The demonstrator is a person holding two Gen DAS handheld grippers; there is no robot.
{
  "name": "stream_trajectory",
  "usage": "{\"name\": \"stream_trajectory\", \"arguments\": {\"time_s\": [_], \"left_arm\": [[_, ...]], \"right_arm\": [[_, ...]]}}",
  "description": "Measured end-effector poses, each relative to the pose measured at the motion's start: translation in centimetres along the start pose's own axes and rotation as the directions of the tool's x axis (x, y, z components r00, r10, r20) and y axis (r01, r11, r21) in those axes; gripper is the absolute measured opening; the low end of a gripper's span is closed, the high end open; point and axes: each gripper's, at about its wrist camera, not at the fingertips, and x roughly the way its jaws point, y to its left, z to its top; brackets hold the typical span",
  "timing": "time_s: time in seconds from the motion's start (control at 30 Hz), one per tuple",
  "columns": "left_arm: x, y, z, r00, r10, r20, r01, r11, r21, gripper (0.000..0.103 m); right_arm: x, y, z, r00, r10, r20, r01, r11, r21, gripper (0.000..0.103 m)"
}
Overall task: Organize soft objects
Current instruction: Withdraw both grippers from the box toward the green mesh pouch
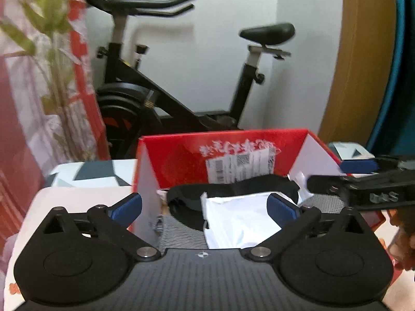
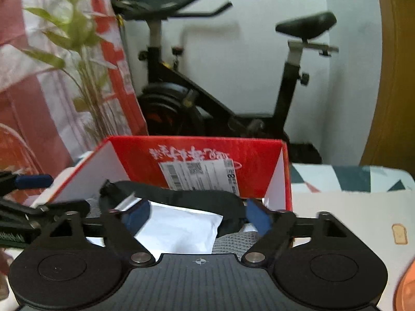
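Both my left gripper (image 1: 205,208) and right gripper (image 2: 198,217) hang with jaws spread wide, holding nothing, over the red box (image 2: 207,155) with its white pouch (image 2: 179,230) and black strap (image 2: 181,194).

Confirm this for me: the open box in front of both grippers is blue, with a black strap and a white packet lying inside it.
Not quite: the box is red, not blue, as the right wrist view shows. The rest holds: it stands open in front of both grippers, with the black strap and the white packet lying inside it.
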Motion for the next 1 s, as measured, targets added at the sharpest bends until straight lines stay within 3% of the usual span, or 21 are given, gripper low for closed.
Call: {"name": "stream_trajectory", "arguments": {"time_s": [0.07, 0.33, 0.47, 0.77, 1.0], "left_arm": [[-0.8, 0.1, -0.1, 1.000, 0.013, 0.003, -0.013, 1.000, -0.010, 0.103], [-4.4, 0.7, -1.6, 0.997, 0.061, 0.051, -0.060, 0.998, -0.016, 0.103], [-6.2, 1.0, -3.1, 0.994, 0.082, 0.071, -0.081, 0.996, -0.023, 0.103], [-9.2, 1.9, -7.4, 0.987, 0.150, 0.063, -0.144, 0.985, -0.096, 0.103], [-10.1, 2.2, -10.5, 0.986, 0.160, 0.049, -0.153, 0.981, -0.122, 0.103]], "right_arm": [[-1.5, -0.1, -0.2, 0.999, 0.007, 0.041, -0.007, 1.000, -0.011, 0.103], [-6.5, -1.2, -2.5, 0.979, -0.005, 0.206, -0.008, 0.998, 0.064, 0.103], [-7.9, -0.4, -4.1, 0.972, -0.011, 0.236, 0.007, 1.000, 0.017, 0.103], [-10.7, 1.9, -8.0, 0.947, 0.127, 0.296, -0.125, 0.992, -0.027, 0.103], [-11.5, 4.0, -12.0, 0.944, 0.118, 0.308, -0.122, 0.992, -0.005, 0.103]]}}
